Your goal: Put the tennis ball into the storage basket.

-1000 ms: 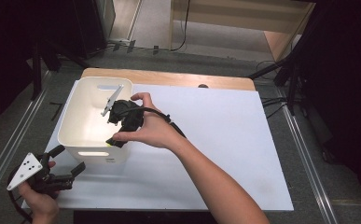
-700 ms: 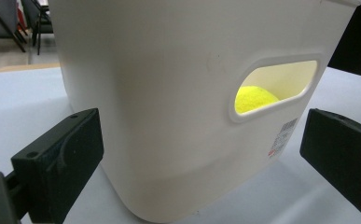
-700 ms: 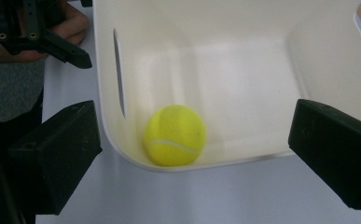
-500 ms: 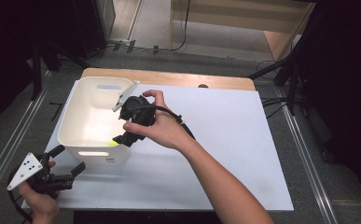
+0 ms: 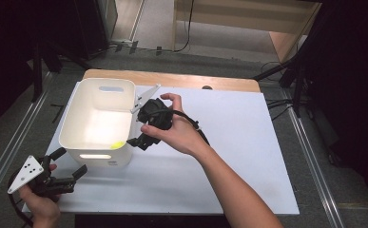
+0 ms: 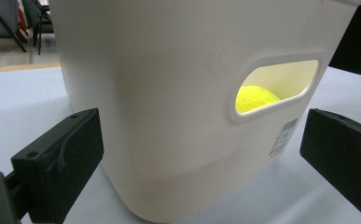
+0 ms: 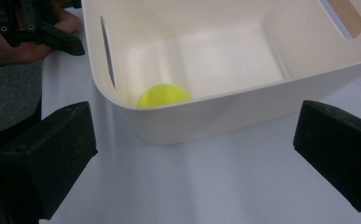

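Yellow ball [image 7: 163, 96] inside white bin [image 7: 225, 112]; beyond open right tool [image 7: 192, 154]

Nothing is reading clearly anywhere. A small sticker [image 6: 281, 138] is sitting low on the bin [image 6: 169, 116] wall under its handle slot, showing a barcode and a line of red print, but both are coming out too small and blurred to make out.
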Demonstrator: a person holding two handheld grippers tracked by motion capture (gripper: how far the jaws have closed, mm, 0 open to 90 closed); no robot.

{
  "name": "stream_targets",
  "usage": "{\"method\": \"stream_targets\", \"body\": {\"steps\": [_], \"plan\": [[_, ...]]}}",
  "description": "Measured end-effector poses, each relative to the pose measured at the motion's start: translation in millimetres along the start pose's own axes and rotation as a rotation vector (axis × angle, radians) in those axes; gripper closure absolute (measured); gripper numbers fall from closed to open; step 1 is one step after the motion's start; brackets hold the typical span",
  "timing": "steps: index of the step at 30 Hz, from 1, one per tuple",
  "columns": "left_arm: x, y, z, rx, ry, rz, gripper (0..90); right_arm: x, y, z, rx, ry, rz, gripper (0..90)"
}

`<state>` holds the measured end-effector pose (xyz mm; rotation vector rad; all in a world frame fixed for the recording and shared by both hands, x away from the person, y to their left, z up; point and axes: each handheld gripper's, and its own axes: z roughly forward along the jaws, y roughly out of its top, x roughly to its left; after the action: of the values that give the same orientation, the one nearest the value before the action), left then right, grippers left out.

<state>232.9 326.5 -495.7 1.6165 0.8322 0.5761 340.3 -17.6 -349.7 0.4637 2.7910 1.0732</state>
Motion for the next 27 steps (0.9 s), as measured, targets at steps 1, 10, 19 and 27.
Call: {"method": "stream_targets", "body": {"steps": [1,10,19,27], "plan": [[0.0,0.0,0.0,0.0,0.001,0.001,0.0,-0.4,-1.6,-1.2,0.004,-0.004,0.002,0.0],[-0.5,-0.1,0.2,0.003,0.001,0.001,0.0,-4.1,-21.7,-9.5,-0.014,-0.012,0.032,0.0],[-1.0,-0.2,0.5,0.006,0.004,0.004,0.0,-7.7,-45.1,-17.7,-0.033,-0.031,0.063,0.0],[-1.0,-0.2,0.8,0.009,0.005,0.008,0.0,-9.0,-63.5,-26.5,-0.043,-0.054,0.087,0.0]]}}
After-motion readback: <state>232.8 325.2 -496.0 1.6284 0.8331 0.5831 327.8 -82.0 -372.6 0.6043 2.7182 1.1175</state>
